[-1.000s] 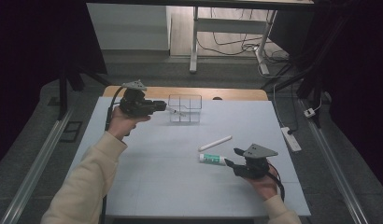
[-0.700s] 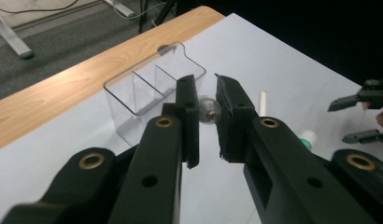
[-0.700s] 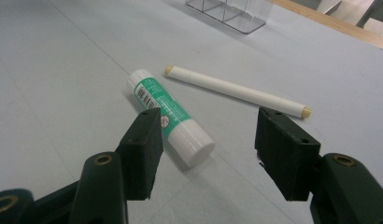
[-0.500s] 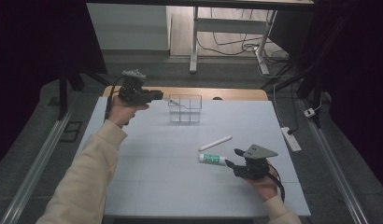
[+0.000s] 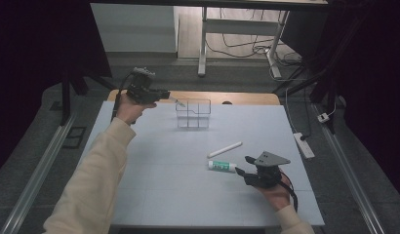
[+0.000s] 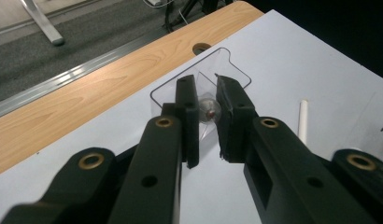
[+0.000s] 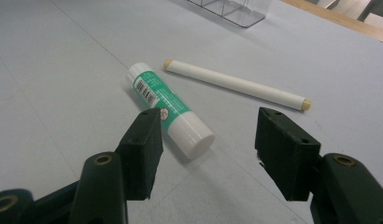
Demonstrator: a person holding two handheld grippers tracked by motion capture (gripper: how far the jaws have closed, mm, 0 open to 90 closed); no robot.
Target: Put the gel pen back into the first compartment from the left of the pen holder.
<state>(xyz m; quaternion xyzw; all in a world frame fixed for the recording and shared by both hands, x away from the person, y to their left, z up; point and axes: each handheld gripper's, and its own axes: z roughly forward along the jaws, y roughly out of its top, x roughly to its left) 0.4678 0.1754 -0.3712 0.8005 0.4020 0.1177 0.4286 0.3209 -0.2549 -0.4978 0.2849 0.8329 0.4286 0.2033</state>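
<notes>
Two grippers are working over the white tabletop (image 5: 154,161). At the far left edge, the left gripper (image 5: 165,94) is hovering raised above the surface, a cream sleeve (image 5: 98,170) stretching up to it from the bottom of the high view. Its jaws are clenching a thin clear pen (image 6: 209,113), which is pointing away from the camera in the left gripper view and, in the high view, is poking toward the clear organiser box (image 5: 193,113). That box is standing upright near the far edge, just beside the strip of bare wood (image 5: 247,98), with clear dividers splitting it into compartments; the pen's tip is hanging near the box's left rim, though whether it is touching I cannot tell.

Moving right, a white stick with tan ends (image 5: 225,149) is lying flat on the tabletop, slanted. Just below it, a white and green glue stick (image 5: 222,166) is lying on its side, close to the stick but apart from it.

Farther right, the right gripper (image 5: 241,174) is resting low at the near edge with its jaws released and standing wide, gripping nothing. In the right gripper view the glue stick's cap end is lying just beyond the gap between them, nearer the left jaw.
</notes>
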